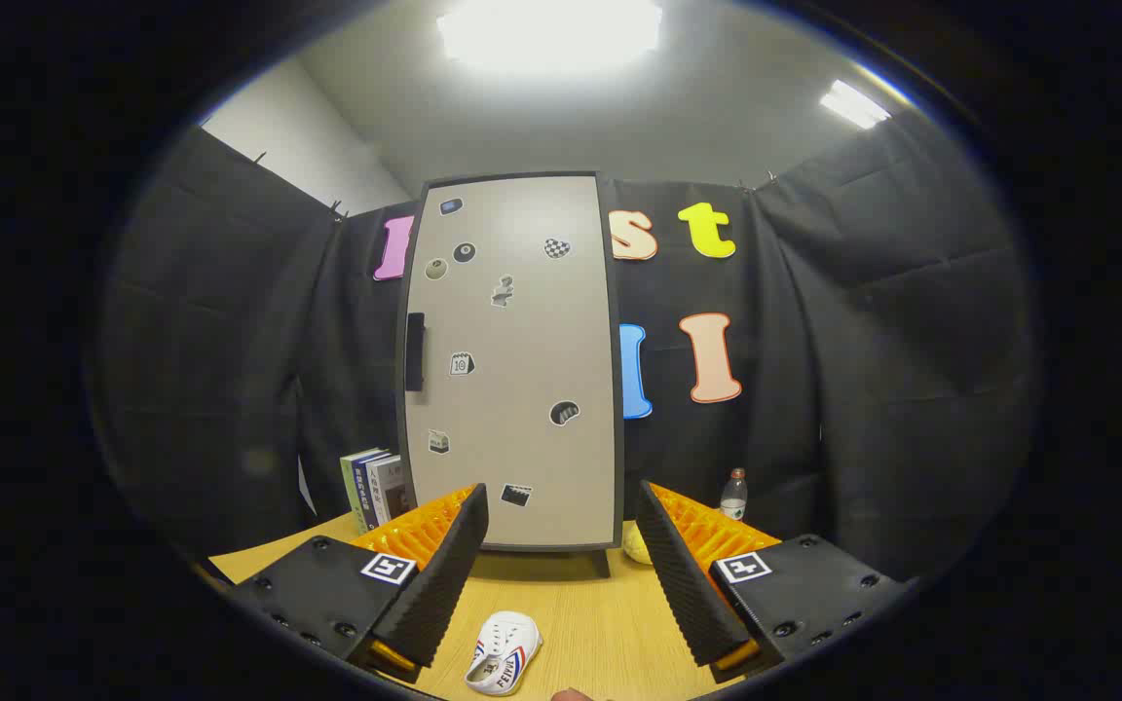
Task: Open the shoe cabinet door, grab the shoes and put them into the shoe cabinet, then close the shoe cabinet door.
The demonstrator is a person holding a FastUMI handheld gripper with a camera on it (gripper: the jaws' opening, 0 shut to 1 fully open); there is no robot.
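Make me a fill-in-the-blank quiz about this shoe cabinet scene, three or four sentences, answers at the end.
1. The shoe cabinet door is ____.
2. The small white shoe lies on the wooden table, between the gripper fingers, which are spread ____.
3. Standing left of the cabinet is a row of ____.
4. The dark handle sits on the door's ____ edge.

Missing words: closed; open; books; left

Tool-mounted fisheye, low over table, faces closed cabinet door straight ahead, near.
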